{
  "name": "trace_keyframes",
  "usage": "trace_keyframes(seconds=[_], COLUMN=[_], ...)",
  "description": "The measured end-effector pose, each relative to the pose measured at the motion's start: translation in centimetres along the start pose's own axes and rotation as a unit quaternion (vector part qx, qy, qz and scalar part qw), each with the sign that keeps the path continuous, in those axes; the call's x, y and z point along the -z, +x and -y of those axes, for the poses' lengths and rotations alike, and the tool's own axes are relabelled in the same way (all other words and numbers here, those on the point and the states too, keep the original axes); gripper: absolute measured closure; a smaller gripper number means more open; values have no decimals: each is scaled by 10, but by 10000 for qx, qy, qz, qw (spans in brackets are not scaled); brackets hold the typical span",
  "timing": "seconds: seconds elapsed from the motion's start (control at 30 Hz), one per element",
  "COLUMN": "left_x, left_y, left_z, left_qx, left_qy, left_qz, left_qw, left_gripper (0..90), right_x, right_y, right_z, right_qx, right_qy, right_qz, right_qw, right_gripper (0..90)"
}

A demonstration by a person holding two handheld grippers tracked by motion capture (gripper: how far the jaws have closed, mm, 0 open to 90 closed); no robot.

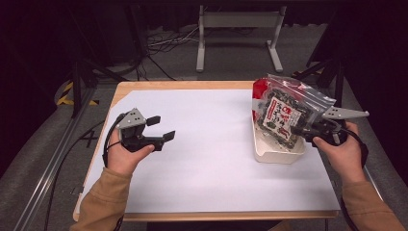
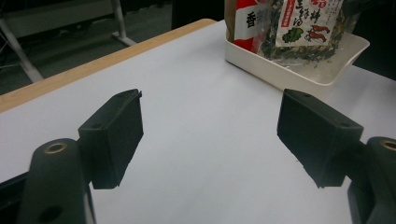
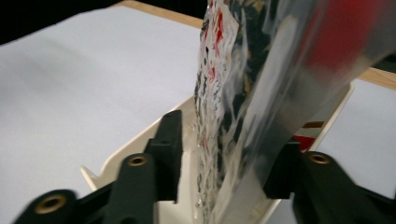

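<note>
I am putting the clear snack bag (image 1: 284, 113) into the white tray (image 1: 269, 151) at the table's (image 1: 192, 173) right edge. My right gripper (image 1: 308, 132) stands half open around the bag without pressing it; my left gripper (image 1: 161, 129) waits wide open and empty. Next I should draw the right one back carefully.

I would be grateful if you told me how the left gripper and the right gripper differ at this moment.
The left gripper hovers over bare white table with nothing between its jaws; the right gripper has a clear snack bag between its jaws. The left sits far from the white tray; the right is right at it. Both are black, hand-held, with jaws apart.
</note>
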State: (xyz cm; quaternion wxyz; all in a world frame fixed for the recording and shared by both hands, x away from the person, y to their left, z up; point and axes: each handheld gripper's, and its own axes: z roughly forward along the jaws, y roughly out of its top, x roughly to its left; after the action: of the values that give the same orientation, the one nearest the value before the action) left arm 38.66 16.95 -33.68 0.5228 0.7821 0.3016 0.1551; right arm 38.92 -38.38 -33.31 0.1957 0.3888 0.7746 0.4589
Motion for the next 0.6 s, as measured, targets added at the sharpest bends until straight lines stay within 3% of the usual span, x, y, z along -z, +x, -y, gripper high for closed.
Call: trace_keyframes(seconds=[0.07, 0.17, 0.6], left_x=[2, 3, 14], left_y=[0, 1, -1], left_z=[1, 2, 12], left_qx=[15, -15, 20], left_qy=[9, 18, 58], left_qz=[-4, -35, -52], left_qw=[10000, 10000, 10000], left_gripper=[229, 227, 218], right_x=[2, 8, 35], right_y=[0, -1, 16], right_z=[2, 5, 24], right_qx=[12, 4, 178], right_qy=[-99, -192, -282], right_qz=[86, 181, 268], right_qw=[9999, 9997, 9991], right_gripper=[405, 354, 278])
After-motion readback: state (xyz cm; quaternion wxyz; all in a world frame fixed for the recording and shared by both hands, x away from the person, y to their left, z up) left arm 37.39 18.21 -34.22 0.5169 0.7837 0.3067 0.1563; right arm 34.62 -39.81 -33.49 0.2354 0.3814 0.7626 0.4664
